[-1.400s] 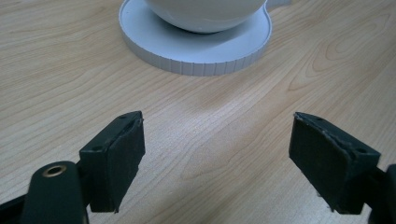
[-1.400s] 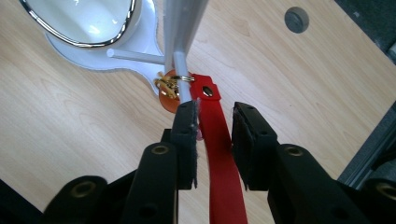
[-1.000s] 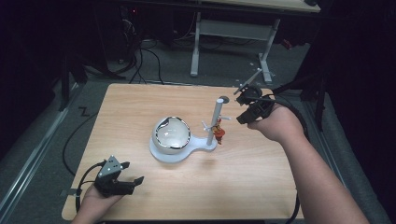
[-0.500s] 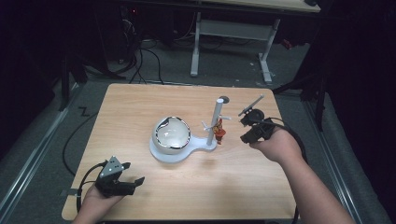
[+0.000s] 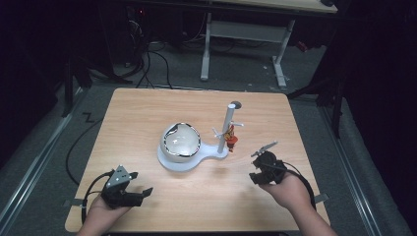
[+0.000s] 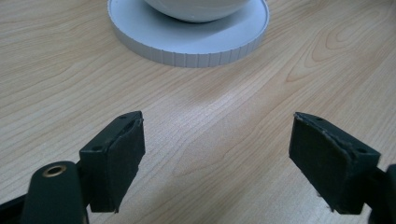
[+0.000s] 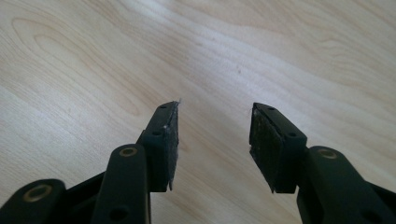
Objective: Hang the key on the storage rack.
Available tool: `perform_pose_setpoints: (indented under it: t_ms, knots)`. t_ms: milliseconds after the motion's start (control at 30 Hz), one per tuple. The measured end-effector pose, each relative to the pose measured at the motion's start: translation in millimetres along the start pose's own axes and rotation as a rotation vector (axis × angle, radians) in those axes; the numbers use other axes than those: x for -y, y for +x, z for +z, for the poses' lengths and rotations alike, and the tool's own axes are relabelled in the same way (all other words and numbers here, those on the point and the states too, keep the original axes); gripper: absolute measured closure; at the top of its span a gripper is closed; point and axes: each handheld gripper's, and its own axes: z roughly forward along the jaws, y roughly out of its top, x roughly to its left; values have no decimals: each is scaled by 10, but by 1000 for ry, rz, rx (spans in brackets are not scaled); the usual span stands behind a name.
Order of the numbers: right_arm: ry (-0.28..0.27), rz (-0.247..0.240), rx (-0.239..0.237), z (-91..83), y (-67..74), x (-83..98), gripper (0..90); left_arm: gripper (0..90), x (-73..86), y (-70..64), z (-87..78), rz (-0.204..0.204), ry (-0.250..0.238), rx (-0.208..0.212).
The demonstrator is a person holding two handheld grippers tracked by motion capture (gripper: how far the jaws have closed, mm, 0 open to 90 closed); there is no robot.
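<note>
1. Left gripper (image 5: 129,192) at near-left corner of worktop (image 5: 147,113): jaws wide, empty.
2. Right gripper (image 5: 264,166) near right edge: jaws narrowly parted, empty.
3. White stand (image 5: 189,160) with glossy bowl (image 5: 180,141) mid-worktop; small red figure (image 5: 231,141) hanging on post (image 5: 228,127).
4. Figure probably light; best pinched at body.

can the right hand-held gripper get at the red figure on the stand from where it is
Probably yes. The right hand-held gripper is open and empty, and bare table lies between it and the red figure. The stand's post sits just left of the figure, not in the way.
</note>
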Motion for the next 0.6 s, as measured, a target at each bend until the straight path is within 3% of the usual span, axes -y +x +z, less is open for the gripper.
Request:
perform_pose_setpoints:
  t_ms: [67,167,300,333,467,533,567,600]
  knots:
    - [-51,26,15,62,50,172,506,192,2,-8,8,-1,3,2]
    - [-78,46,16,101,77,286,503,192,3,-8,14,0,6,3]
    - [-169,87,25,201,142,563,484,192,12,-1,38,-2,12,3]
    - [-169,87,25,201,142,563,484,192,12,-1,38,-2,12,3]
    - [-285,93,57,281,189,779,480,191,8,-4,43,-10,9,4]
    - [-326,86,-14,295,153,830,447,188,-5,0,25,-49,-19,31]
    - [-372,94,-15,258,94,832,415,188,-17,-12,16,-63,-34,36]
    - [-372,94,-15,258,94,832,415,188,-17,-12,16,-63,-34,36]
